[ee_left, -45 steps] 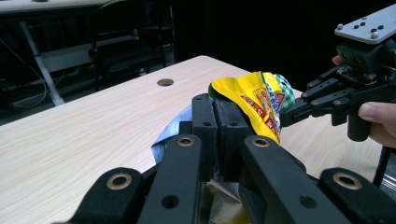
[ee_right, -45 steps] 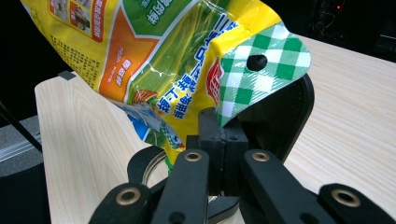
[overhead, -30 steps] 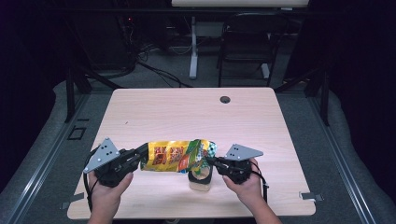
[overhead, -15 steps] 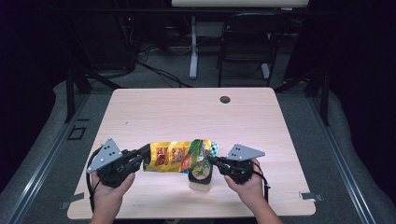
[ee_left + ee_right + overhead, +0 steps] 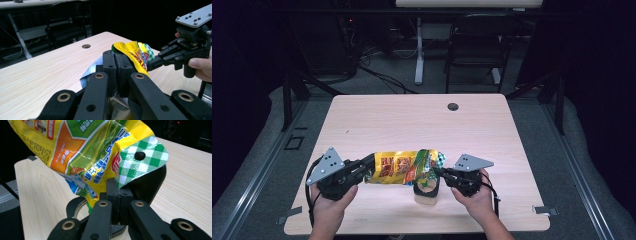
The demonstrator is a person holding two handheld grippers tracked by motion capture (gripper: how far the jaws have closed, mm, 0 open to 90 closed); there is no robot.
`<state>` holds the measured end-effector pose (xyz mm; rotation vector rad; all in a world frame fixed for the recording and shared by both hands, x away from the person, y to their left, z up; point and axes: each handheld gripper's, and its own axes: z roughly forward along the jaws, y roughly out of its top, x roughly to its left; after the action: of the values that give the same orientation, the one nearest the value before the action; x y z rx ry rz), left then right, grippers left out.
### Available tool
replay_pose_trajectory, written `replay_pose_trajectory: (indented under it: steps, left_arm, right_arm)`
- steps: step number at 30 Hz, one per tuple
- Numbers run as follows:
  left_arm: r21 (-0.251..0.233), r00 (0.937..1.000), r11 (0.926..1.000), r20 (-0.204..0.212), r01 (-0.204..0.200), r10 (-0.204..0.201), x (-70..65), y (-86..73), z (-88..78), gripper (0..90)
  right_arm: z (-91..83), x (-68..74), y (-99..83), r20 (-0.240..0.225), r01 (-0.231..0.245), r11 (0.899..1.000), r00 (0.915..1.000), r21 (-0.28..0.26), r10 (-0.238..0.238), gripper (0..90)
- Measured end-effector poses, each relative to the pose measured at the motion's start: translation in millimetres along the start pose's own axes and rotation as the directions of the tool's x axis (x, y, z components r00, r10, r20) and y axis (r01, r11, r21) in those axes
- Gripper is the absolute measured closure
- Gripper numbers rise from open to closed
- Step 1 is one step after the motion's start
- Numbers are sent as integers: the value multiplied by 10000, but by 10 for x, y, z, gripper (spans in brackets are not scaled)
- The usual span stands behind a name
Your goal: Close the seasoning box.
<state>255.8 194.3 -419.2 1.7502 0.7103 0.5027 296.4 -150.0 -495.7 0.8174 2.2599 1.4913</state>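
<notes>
The snack bag [image 5: 404, 168] was held in the air between the two grippers, stretched almost level just above the near part of the bench [image 5: 412, 125]. The left gripper [image 5: 362, 167] had its fingers [image 5: 117, 72] pressed together on one end of the bag, with the yellow foil squeezed flat between them. The right gripper [image 5: 438, 172] had its fingers [image 5: 119, 200] also fully closed, on the other end of the bag, just below the green checked strip with the hanging hole [image 5: 140, 155].

Directly under the fingers of the right gripper stood a small cup [image 5: 426, 192] on the bench (in the right gripper view its dark rim [image 5: 75, 207] showed behind the closed fingers). The checked end of the bag hung a little above this cup and did not touch it, as far as I could tell.

I judged that the step in hand was to bring the bag over the cup, probably to open it or to pour from it. Whether the bag was already torn open, the pictures did not show clearly.

The next move, in my opinion, called for both grips to remain firm while the left end was raised, so that the checked end pointed down into the cup. If the seal was not open yet, the two fingers would first need to pull apart carefully, because the thin foil could slip or tear suddenly and spill the contents beside the cup.
</notes>
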Motion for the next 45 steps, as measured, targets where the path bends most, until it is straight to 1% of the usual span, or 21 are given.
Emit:
replay_pose_trajectory:
  steps: [3,6,8,10,13,19,24,27,31,34,35,40,45]
  left_arm:
    - [8,10000,10000,-17,6,-6,7,3,-8,881]
    - [-3,10000,10000,-39,27,-27,17,3,-19,882]
    - [5,10000,10000,-67,16,-16,22,1,-26,881]
    - [-25,10000,10000,-78,54,-54,25,-1,-34,881]
    - [-25,9999,10000,-112,71,-72,39,-1,-49,881]
    - [-36,9999,9999,-97,134,-134,53,-10,-55,881]
    - [5,9999,9999,-64,153,-153,52,-21,-38,882]
    - [-21,9998,9998,-7,180,-180,45,-23,-13,882]
    - [61,9999,9999,67,149,-149,29,-20,24,882]
    - [19,9998,9999,107,145,-146,13,-15,50,882]
    - [43,9998,9999,128,122,-123,9,-12,55,882]
    - [89,9999,9999,144,47,-48,-8,10,58,882]
    - [116,9999,9999,153,4,-6,-19,25,66,882]
  right_arm:
    - [-2,-4,7,28,-96,9999,9999,-123,96,900]
    - [1,3,8,-71,-81,9999,9999,-124,80,900]
    - [14,16,7,-119,-63,10000,9999,-29,62,900]
    - [19,30,9,-108,-4,10000,9999,-22,4,900]
    - [11,41,17,-219,8,10000,9998,-60,-9,900]
    - [-3,67,23,-286,171,9998,9994,53,-170,898]
    - [-26,55,21,-335,136,9999,9993,52,-134,898]
    - [-47,36,18,-274,110,9999,9996,47,-109,898]
    - [-78,2,18,-76,88,10000,9999,-4,-88,899]
    - [-96,-26,16,50,-2,10000,10000,-87,2,899]
    - [-104,-35,17,115,47,10000,9999,-25,-47,899]
    - [-95,-46,10,263,-2,9998,9997,-175,7,899]
    - [-62,-54,2,352,-4,9999,9994,-129,9,895]
